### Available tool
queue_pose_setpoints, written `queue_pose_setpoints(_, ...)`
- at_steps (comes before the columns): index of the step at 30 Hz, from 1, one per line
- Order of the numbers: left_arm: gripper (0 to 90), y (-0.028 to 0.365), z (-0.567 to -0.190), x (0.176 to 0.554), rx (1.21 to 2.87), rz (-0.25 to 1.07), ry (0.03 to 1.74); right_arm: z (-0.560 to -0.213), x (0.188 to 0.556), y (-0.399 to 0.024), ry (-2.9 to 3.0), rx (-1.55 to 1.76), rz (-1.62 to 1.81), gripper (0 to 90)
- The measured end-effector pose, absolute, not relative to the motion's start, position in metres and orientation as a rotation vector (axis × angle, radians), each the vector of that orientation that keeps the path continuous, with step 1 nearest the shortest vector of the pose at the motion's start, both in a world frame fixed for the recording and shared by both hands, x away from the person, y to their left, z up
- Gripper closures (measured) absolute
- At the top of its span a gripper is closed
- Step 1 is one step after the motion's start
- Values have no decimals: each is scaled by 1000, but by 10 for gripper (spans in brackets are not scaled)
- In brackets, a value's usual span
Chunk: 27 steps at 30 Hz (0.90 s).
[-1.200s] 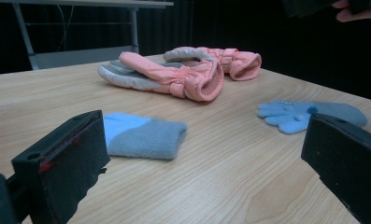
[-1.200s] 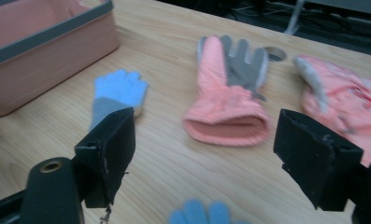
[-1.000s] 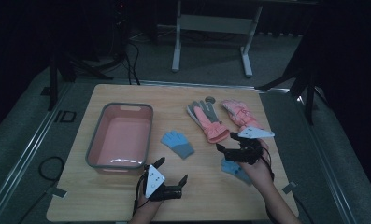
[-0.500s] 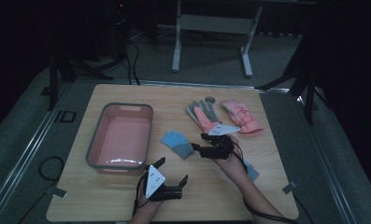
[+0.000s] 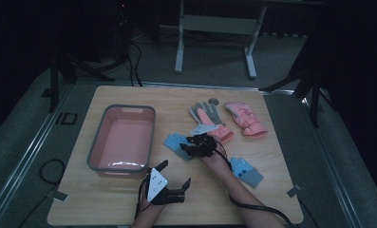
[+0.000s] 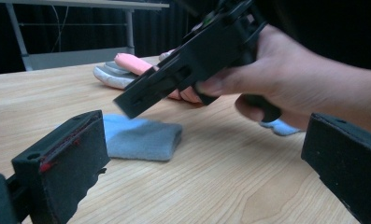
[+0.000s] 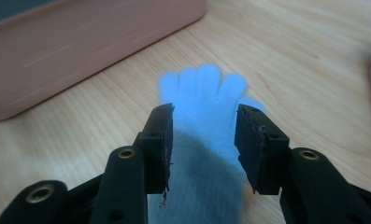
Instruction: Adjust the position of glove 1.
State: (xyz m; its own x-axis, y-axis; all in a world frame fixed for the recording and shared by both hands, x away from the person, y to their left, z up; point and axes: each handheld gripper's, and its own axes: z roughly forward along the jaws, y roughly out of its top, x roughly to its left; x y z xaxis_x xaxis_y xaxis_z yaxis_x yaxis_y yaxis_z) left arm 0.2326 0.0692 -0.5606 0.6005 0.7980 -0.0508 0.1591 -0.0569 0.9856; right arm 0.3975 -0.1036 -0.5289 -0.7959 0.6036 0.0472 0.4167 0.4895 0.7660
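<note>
Right tool (image 7: 203,140): over the blue glove, jaws half apart and just been closing, one on each side of the glove's palm; pads not seen pressing the cloth, so released.
Right tool from above (image 5: 195,144): held low over the worktop by the right hand (image 5: 219,159), tips pointing toward the pink bin.
Blue glove (image 7: 203,100): flat on the worktop between the right tool's jaws, fingertips beyond the jaw tips, cuff back toward the tool's body.
Blue glove from the left tool (image 6: 139,135): ahead of and just past the left tool's left jaw, below the right tool's tip.
Left tool (image 5: 171,183): near the worktop's front edge, jaws wide apart, nothing between them, released.
Pink bin (image 5: 97,147): beyond the right tool's tips, just past the glove; close beside the left tool.
Second blue glove (image 5: 247,172): behind the right tool, beside the forearm.
Grey and pink glove (image 5: 210,118): just beside the right tool, on the far side.
Pink glove (image 5: 245,118): farther off on that same side.
Worktop (image 5: 271,190): light wood, under both tools.
</note>
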Motion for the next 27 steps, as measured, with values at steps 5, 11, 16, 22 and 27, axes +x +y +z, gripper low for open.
queue_pose_setpoints(5,5,70,-561,233,1570,632,829,-544,404,-94,2509,874,1160,588)
queue_pose_setpoints(11,5,70,-561,233,1569,630,828,-558,409,-92,2516,864,1153,655)
queue_pose_setpoints(16,5,70,-561,233,1571,633,829,-557,409,-92,2535,861,1151,797)
queue_pose_setpoints(22,5,70,-561,233,1563,625,835,-549,401,-92,2479,950,1140,853)
queue_pose_setpoints(27,5,70,-561,233,1560,626,832,-522,382,-108,2358,1067,1207,858)
